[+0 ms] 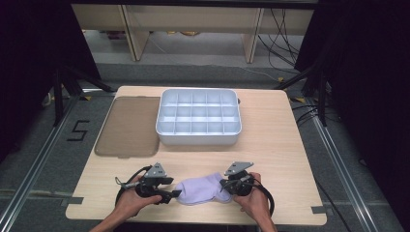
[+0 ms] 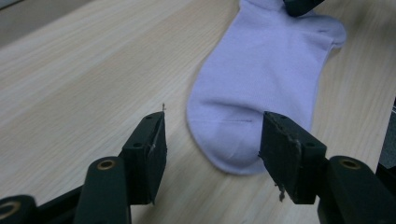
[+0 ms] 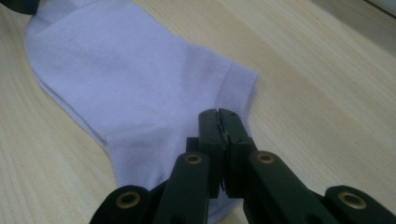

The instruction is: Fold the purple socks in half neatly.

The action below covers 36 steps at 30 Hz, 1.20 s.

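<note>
1. The bench (image 1: 270,145) carried a white compartment tray (image 1: 198,117) at its far middle, with a brown translucent lid (image 1: 128,126) flat just beside it on the left; both lay well apart from the work at the near edge.
2. A pale lilac sock (image 1: 202,189) lay flat on the bench near the person's edge, between the two hands, its long axis running left to right across the bench, toe toward the left and cuff toward the right.
3. The right gripper (image 3: 223,125) sat at the cuff end, its jaws pressed together on the sock's fabric close to the ribbed cuff (image 3: 239,88), so that end looked pinned or held.
4. The left gripper (image 2: 212,144) came in low from the toe end, pointing along the sock's length; its jaws stood partly apart, astride the toe (image 2: 229,149), with one pad close to the toe's edge and the other off on bare wood, not yet pressing.
5. Judged from this, the coming move turned on the toe lying straight ahead of the left gripper: a short advance along the axis, then a close, should catch it.
</note>
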### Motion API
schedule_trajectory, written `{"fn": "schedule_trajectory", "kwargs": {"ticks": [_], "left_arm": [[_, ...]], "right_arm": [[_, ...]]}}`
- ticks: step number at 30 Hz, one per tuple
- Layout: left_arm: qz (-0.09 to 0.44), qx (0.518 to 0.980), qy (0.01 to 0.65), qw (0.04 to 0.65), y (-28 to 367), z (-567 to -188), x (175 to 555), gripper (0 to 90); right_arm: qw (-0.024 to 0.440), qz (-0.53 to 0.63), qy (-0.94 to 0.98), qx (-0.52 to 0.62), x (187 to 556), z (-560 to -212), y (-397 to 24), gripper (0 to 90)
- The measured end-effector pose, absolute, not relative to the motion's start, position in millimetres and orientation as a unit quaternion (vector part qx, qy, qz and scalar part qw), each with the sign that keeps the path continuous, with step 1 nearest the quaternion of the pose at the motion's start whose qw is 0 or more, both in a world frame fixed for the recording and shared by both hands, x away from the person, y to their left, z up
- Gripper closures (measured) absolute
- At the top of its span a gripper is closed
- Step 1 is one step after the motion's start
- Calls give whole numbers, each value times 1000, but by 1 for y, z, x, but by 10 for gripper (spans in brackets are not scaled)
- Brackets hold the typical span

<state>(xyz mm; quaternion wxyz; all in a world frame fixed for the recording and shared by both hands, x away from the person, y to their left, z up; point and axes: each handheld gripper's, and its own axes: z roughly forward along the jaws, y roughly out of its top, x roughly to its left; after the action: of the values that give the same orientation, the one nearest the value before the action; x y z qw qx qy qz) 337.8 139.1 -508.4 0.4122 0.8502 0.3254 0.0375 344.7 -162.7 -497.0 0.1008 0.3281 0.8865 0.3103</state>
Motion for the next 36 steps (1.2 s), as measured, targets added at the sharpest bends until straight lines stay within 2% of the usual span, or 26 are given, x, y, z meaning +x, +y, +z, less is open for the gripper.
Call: {"fn": "schedule_trajectory", "kwargs": {"ticks": [8,12,19,24,36], "left_arm": [[46,870,303,387,127,-512,341,479],[46,864,311,393,126,-513,339,518],[59,874,283,390,127,-514,338,688],[53,859,295,414,125,-517,335,812],[51,861,287,417,128,-513,334,832]], "right_arm": [[100,311,888,324,345,-497,-163,880],[100,318,887,320,345,-499,-161,877],[99,315,892,310,346,-499,-161,873],[104,316,891,310,345,-497,-160,870],[93,339,891,287,336,-490,-144,870]]}}
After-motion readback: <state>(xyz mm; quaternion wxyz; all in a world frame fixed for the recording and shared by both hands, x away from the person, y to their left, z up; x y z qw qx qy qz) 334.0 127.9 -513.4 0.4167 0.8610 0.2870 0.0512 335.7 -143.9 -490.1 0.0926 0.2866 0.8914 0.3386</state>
